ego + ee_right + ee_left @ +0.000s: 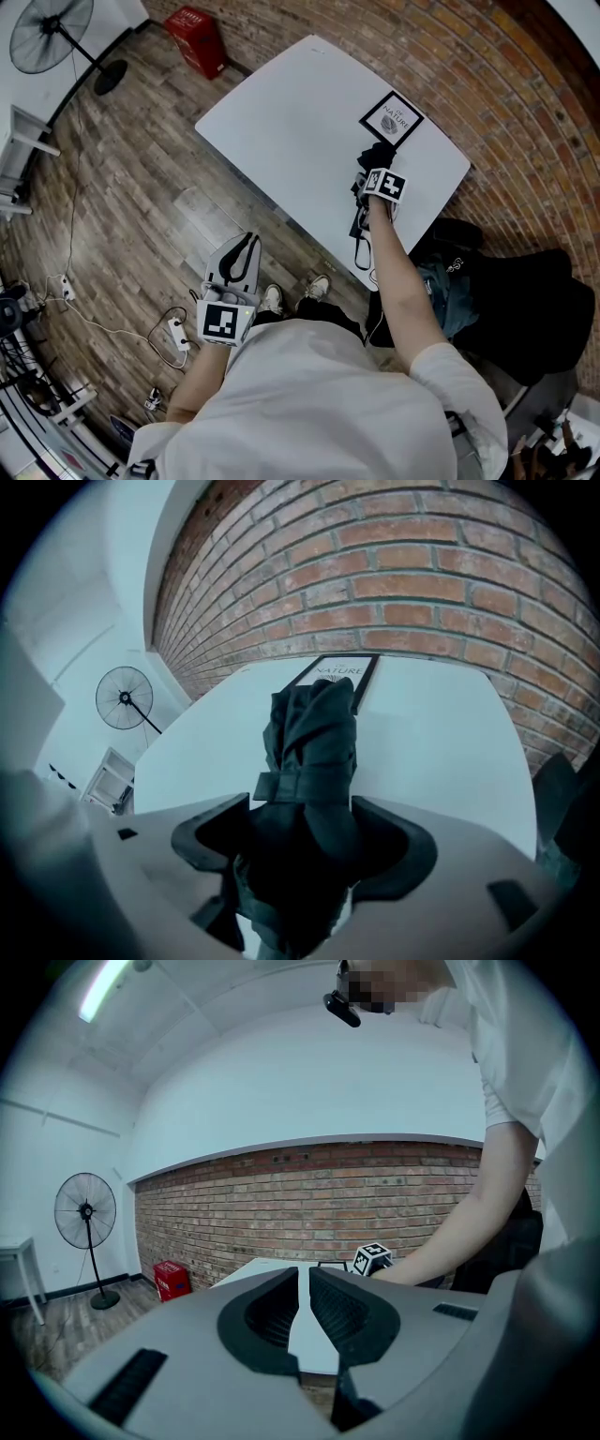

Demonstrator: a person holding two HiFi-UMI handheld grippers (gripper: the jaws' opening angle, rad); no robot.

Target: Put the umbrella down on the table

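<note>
Wooden floor (141, 206) and a brick wall (487, 84) surround the white worktop (281, 122) in our head view, with a fan (52, 33) and a red box (195, 37) beyond its far corner. We see the black folded umbrella (379, 152) on the worktop, running from the corner nearest us toward a printed card (392, 118) at the wall-side edge. Our right tool (375, 172) sits over the umbrella's middle. Our left tool (246, 239) hangs off the worktop, above the floor.

Looking along the left tool (304, 1274), we find its jaws drawn together to a thin slit with nothing between them. Past them show the worktop's edge (253, 1267) and the right tool's marker cube (372, 1258).

Looking along the right tool (302, 801), we find the jaws spread wide on either side of the umbrella (314, 752). The bundle fills most of the gap, yet the pads seem to stand just beside the fabric rather than squeezing it. The umbrella stretches away from the jaws over the worktop (431, 733), its far end reaching the card (337, 672); we cannot tell whether they touch.
</note>
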